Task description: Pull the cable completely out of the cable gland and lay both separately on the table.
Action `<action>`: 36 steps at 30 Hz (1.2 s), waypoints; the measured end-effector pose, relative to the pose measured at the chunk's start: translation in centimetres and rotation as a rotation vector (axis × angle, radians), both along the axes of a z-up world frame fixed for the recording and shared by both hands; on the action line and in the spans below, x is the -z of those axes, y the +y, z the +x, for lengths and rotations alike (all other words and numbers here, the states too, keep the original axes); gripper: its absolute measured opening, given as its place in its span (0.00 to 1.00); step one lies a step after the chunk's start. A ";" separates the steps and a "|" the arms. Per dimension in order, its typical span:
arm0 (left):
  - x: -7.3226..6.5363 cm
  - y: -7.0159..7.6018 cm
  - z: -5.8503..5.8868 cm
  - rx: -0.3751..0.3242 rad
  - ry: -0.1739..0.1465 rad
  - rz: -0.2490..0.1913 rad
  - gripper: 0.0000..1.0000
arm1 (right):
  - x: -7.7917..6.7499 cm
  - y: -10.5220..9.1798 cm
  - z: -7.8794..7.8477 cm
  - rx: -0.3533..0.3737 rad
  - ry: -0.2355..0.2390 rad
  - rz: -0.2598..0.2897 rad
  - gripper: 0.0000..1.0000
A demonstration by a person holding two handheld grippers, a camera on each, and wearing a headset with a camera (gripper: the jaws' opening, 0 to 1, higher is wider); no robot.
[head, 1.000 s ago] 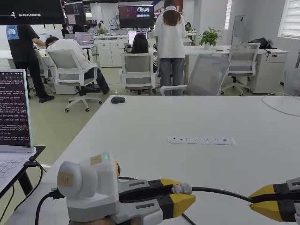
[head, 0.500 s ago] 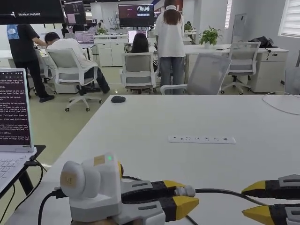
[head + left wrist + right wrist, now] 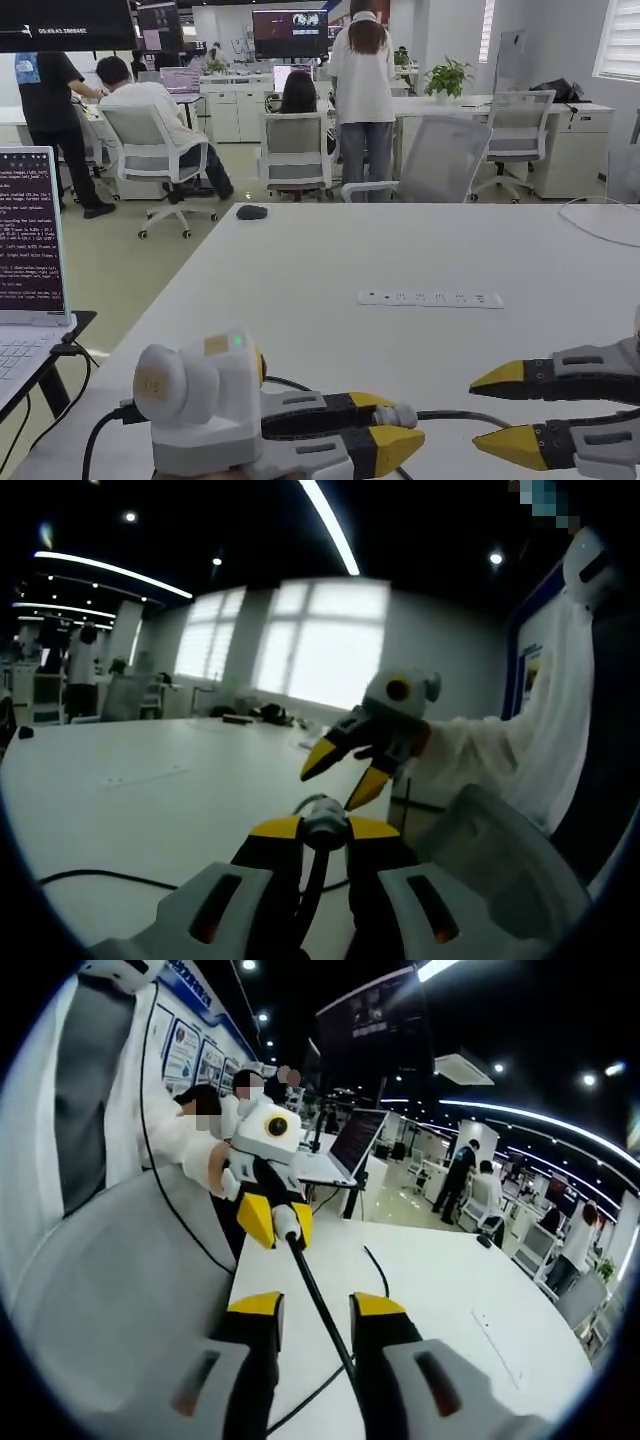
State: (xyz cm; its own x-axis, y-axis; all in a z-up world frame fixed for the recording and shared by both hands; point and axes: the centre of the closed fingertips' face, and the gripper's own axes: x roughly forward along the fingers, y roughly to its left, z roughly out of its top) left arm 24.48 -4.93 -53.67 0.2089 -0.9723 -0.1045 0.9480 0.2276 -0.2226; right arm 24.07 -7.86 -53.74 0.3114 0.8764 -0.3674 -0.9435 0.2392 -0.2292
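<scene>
Head view showed the right gripper [image 3: 477, 409], pinched shut a second earlier, with its jaws spread, the black cable [image 3: 450, 413] passing loose between them just beyond the cable gland [image 3: 397, 413]. The left gripper [image 3: 400, 425] stayed clenched on the gland, cable still threaded; a regrip probably came next.

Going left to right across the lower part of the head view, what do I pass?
laptop → left hand-held gripper, shut on the gland → cable → right hand-held gripper, open
</scene>
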 end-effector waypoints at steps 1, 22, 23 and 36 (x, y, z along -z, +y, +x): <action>0.0 0.0 -0.1 0.002 0.002 0.000 0.17 | -0.3 0.6 -0.1 -0.018 -0.013 -0.002 0.26; 0.2 -0.5 -0.7 0.033 0.012 0.005 0.17 | -0.1 2.7 -1.1 -0.104 -0.010 0.014 0.04; 0.2 -0.5 -0.7 0.032 0.014 0.004 0.17 | -0.1 2.7 -1.1 -0.102 -0.011 0.017 0.04; 0.2 -0.2 -0.5 0.021 0.019 0.005 0.17 | -0.1 3.0 -1.0 -0.085 0.001 0.046 0.04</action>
